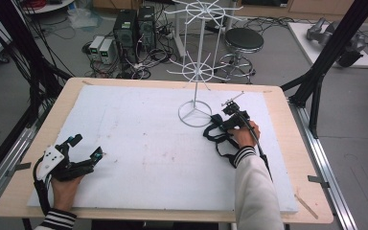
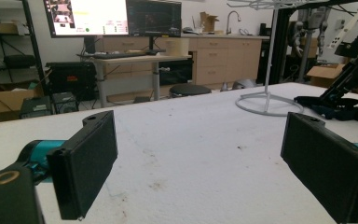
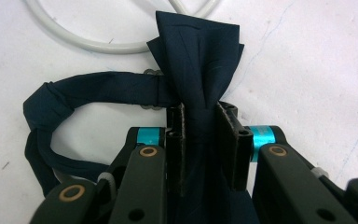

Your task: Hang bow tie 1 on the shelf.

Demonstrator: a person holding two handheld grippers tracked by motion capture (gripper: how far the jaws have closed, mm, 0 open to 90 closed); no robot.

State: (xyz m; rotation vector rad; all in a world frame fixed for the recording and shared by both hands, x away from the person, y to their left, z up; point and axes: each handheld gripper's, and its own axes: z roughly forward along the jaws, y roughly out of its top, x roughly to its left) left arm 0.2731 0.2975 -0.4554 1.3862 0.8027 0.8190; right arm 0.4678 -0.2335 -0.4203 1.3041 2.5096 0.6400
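Observation:
A dark navy bow tie [image 3: 198,51] lies on the white foam board [image 1: 148,158], right by the base ring of a white wire stand [image 1: 195,72]. My right gripper [image 3: 200,116] is shut on the tie's knot, both pads pressing its middle. The neck strap [image 3: 88,88] loops off to the left in the right gripper view. From above, the right gripper [image 1: 226,123] sits just right of the base ring, with the bow tie [image 1: 215,134] under it. My left gripper [image 1: 88,146] rests at the board's front left, jaws wide apart and nothing between them.
The stand's base ring [image 2: 266,109] and thin pole rise at the board's far middle, with wire arms spreading above. The wooden table edge [image 1: 24,187] frames the board. A stool [image 1: 243,40] and computer towers [image 1: 134,28] stand on the floor beyond. Black frame posts [image 1: 335,48] flank the table.

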